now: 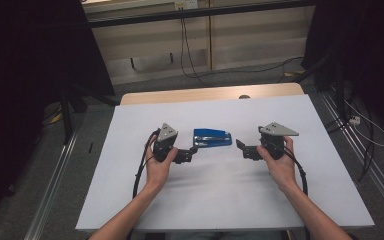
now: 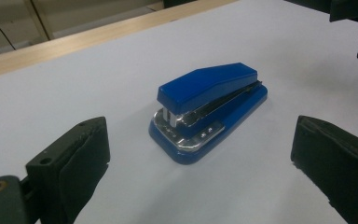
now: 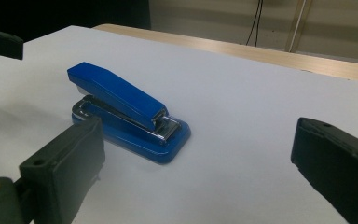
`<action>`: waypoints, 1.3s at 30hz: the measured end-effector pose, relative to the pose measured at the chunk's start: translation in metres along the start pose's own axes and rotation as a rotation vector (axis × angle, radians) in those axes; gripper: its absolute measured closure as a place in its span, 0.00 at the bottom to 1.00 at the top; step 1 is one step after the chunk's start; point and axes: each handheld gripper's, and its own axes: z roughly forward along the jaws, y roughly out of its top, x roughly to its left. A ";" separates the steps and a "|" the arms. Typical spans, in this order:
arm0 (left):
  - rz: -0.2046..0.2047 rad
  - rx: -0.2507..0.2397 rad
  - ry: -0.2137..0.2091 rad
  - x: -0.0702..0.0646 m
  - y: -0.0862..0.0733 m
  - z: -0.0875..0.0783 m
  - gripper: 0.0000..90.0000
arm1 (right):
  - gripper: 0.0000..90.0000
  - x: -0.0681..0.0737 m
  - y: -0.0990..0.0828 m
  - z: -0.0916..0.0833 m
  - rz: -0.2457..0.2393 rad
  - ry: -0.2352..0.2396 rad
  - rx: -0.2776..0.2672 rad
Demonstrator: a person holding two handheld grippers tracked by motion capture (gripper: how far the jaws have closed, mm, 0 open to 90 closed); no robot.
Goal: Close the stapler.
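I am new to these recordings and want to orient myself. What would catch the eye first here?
A blue stapler lies alone at the middle of the white table. The left gripper and the right gripper flank it, each held in a hand, both with fingers spread open and neither touching it. A dark room and cables lie beyond.

Each forearm is bare, with no sleeve in sight, and each hand carries a black, blocky tool. The left gripper (image 1: pixel 194 150) and the right gripper (image 1: pixel 240 145) each wear a grey three-cornered plate on top and trail a looping black cable back past the wrist. Up close the jaws are thick, matt black pads (one brass-ringed hole sits at the lower left corner of both gripper views).
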 end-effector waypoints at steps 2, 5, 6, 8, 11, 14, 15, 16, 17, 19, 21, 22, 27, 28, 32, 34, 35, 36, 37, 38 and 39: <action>-0.006 -0.010 0.003 0.000 -0.002 -0.006 0.05 | 0.03 0.001 -0.001 -0.001 0.000 0.000 0.001; -0.010 -0.003 0.031 0.002 -0.008 -0.014 0.05 | 0.04 0.004 -0.004 -0.003 -0.010 -0.012 0.003; -0.014 -0.010 0.040 0.002 -0.010 -0.017 0.05 | 0.04 0.004 -0.005 -0.004 -0.013 -0.020 0.000; -0.021 -0.002 0.043 0.004 -0.014 -0.023 0.05 | 0.04 0.005 -0.006 -0.005 -0.020 -0.020 0.005; -0.022 -0.009 0.060 0.006 -0.019 -0.032 0.05 | 0.04 0.006 -0.006 -0.006 -0.015 -0.025 -0.003; -0.037 -0.029 0.073 0.008 -0.021 -0.040 0.05 | 0.04 0.007 -0.008 -0.011 -0.014 -0.035 -0.008; -0.036 -0.033 0.074 0.010 -0.022 -0.042 0.05 | 0.04 0.007 -0.009 -0.013 -0.014 -0.038 -0.007; -0.048 -0.045 0.080 0.010 -0.024 -0.044 0.05 | 0.04 0.007 -0.009 -0.014 -0.011 -0.041 -0.012; -0.045 -0.048 0.088 0.010 -0.025 -0.047 0.05 | 0.04 0.007 -0.009 -0.016 -0.006 -0.044 -0.014; -0.054 -0.054 0.095 0.009 -0.028 -0.051 0.04 | 0.04 0.007 -0.009 -0.020 -0.009 -0.049 -0.022; -0.050 -0.057 0.090 0.008 -0.030 -0.055 0.04 | 0.04 0.007 -0.010 -0.024 -0.005 -0.052 -0.026; -0.050 -0.057 0.098 0.008 -0.031 -0.057 0.04 | 0.04 0.007 -0.011 -0.026 -0.003 -0.053 -0.029; -0.051 -0.048 0.125 0.011 -0.037 -0.068 0.05 | 0.04 0.008 -0.013 -0.034 0.008 -0.029 -0.028; -0.056 -0.047 0.131 0.011 -0.038 -0.070 0.05 | 0.04 0.008 -0.013 -0.036 0.005 -0.035 -0.033; -0.057 -0.041 0.136 0.012 -0.045 -0.081 0.05 | 0.04 0.007 -0.017 -0.045 0.007 -0.044 -0.043; -0.066 -0.046 0.139 0.012 -0.048 -0.086 0.05 | 0.04 0.005 -0.018 -0.049 0.015 -0.041 -0.041; -0.068 -0.050 0.135 0.012 -0.049 -0.089 0.05 | 0.04 0.005 -0.019 -0.051 0.009 -0.046 -0.044; -0.072 -0.052 0.135 0.011 -0.050 -0.091 0.05 | 0.04 0.004 -0.019 -0.053 0.011 -0.048 -0.042; -0.082 -0.049 0.127 0.012 -0.051 -0.094 0.05 | 0.04 0.004 -0.020 -0.055 0.012 -0.048 -0.045; -0.100 -0.061 0.113 0.012 -0.052 -0.096 0.05 | 0.04 0.003 -0.021 -0.057 0.013 -0.052 -0.046; -0.106 -0.062 0.107 0.012 -0.054 -0.099 0.05 | 0.04 0.003 -0.021 -0.059 0.015 -0.058 -0.048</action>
